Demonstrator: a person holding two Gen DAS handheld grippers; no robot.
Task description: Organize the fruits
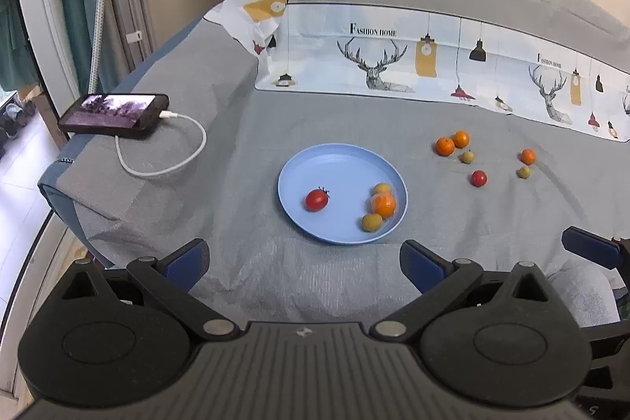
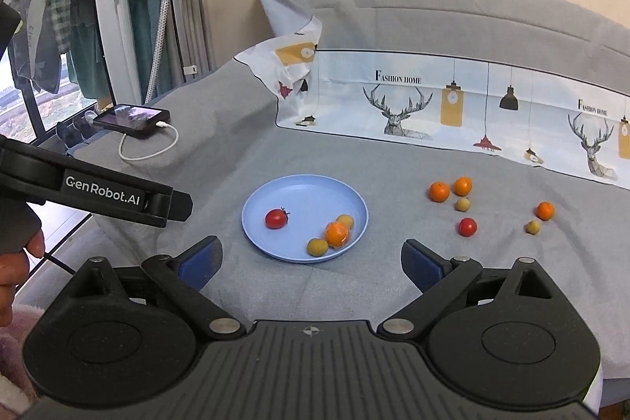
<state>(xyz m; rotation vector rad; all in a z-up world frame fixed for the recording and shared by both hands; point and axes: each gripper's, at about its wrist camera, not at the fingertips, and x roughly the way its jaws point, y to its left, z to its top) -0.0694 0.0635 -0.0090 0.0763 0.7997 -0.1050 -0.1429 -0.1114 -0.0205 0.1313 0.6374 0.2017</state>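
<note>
A blue plate (image 1: 334, 160) (image 2: 303, 189) sits mid-table on grey cloth. In it lie a red tomato (image 1: 316, 200) (image 2: 275, 218), an orange (image 1: 383, 204) (image 2: 337, 234) and two small yellow-brown fruits (image 1: 371, 222) (image 2: 317, 247). To its right, loose on the cloth, lie three oranges (image 1: 445, 146) (image 2: 439, 191), a red tomato (image 1: 478, 178) (image 2: 467, 226) and two small yellow-brown fruits (image 1: 467, 156) (image 2: 462, 204). My left gripper (image 1: 305, 258) is open and empty, near the plate's front edge. My right gripper (image 2: 311, 258) is open and empty, also just in front of the plate.
A phone (image 1: 114, 115) (image 2: 132, 120) with a white charging cable (image 1: 165, 160) lies at the left edge. A printed deer cloth (image 1: 393, 65) (image 2: 413, 113) lines the back. The left gripper's body (image 2: 98, 191) shows at the left of the right wrist view.
</note>
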